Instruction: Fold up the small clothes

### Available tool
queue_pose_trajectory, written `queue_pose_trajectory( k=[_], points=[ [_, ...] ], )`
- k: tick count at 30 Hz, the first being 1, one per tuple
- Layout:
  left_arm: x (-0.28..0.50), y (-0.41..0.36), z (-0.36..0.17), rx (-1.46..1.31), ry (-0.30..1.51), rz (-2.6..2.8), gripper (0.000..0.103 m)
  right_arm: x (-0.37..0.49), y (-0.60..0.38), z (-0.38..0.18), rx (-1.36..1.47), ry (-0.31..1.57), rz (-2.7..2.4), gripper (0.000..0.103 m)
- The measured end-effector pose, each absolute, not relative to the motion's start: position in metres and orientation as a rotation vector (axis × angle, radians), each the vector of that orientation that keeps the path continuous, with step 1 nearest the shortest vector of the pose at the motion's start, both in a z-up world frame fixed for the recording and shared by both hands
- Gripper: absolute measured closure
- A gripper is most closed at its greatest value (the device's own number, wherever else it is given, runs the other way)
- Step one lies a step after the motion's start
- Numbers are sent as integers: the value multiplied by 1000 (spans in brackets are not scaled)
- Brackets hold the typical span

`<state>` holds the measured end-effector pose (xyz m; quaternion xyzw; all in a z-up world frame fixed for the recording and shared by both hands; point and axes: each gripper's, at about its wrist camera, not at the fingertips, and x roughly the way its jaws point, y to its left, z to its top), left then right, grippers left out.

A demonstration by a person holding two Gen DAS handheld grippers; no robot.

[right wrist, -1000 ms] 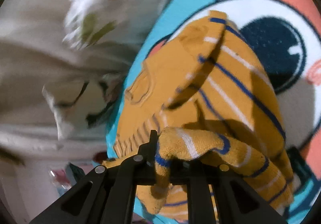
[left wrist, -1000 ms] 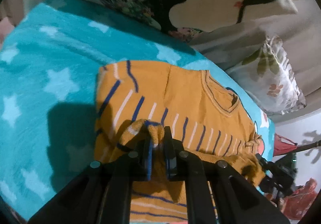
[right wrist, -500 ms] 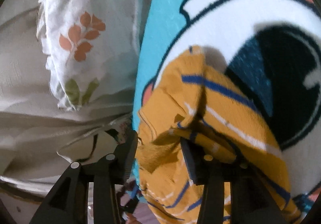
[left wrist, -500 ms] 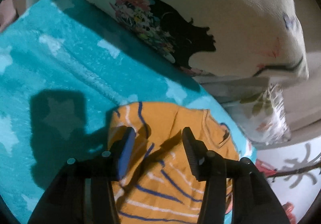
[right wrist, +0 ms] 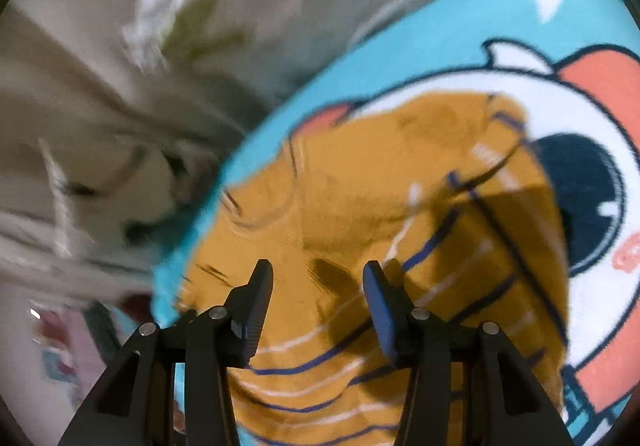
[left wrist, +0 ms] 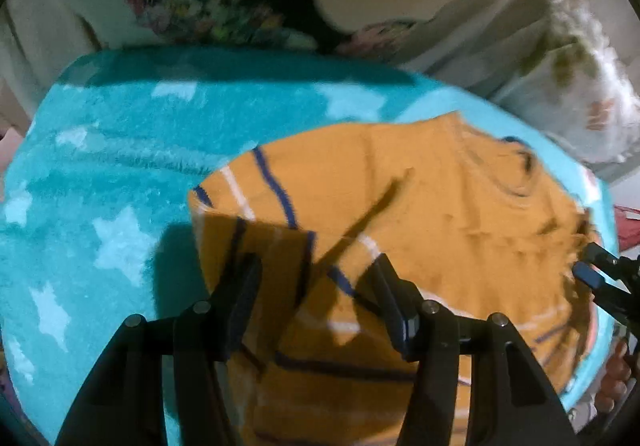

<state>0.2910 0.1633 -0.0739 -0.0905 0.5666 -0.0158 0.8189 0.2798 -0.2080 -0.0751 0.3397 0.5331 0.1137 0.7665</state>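
Mustard-yellow knit with thin navy and white stripes, the small sweater (left wrist: 420,230) lies flat on a teal star-patterned blanket (left wrist: 100,174), its round neckline pointing toward the far right and its long axis running from the near side to the far pillows, with a sleeve folded across the body. Both the left hand-held gripper (left wrist: 316,286) and the right hand-held gripper (right wrist: 318,294) hover over it with jaws spread and opening, pinching nothing. Beyond the blanket sit a floral cushion (left wrist: 208,2) and a pale leaf-print pillow (left wrist: 580,102); the right view shows a cartoon eye printed on the blanket.

Mustard blue-and-white-striped shirt (left wrist: 460,214), turquoise star blanket (left wrist: 100,174)
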Motion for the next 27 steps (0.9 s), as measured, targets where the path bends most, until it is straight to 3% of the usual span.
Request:
queue_pose_trajectory(
  k=[9,17,24,27],
  points=[
    [294,172,-71,-222,1203,-53,47,320,-183,-87,493,1221,137,51],
    [259,207,-47,-297,1181,-36,43,305,-168,-36,389,1126,120,51],
    [213,221,-61,-256,1241,-10,43,295,-60,-22,260,1174,439,51],
    [202,221,-70,-166,1262,61,43,293,-7,-32,116,1197,510,57]
  ],
)
